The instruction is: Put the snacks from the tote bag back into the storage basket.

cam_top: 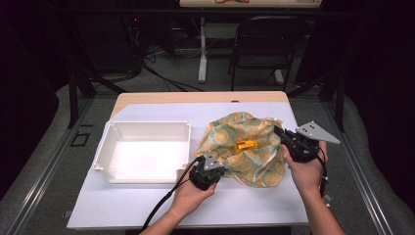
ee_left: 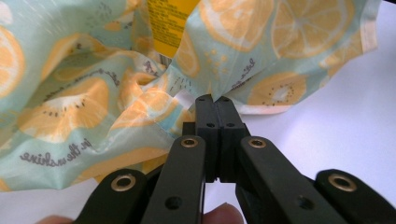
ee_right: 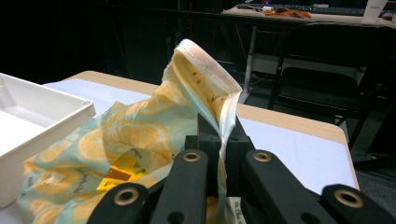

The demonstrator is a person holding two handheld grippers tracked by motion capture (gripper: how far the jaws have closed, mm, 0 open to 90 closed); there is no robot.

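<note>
One citrus-print cloth (cam_top: 244, 149) is lying rumpled on the table (cam_top: 147, 205) right of one white tray (cam_top: 142, 152), one yellow packet (cam_top: 246, 145) showing inside, while the left gripper (ee_left: 214, 100) is pinching its hem and the right gripper (ee_right: 219, 133) is clamping a lifted edge.

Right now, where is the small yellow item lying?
In the high view the yellow item lies on the crumpled lemon-print cloth, right of the white tray, between the left gripper and the right gripper.
</note>
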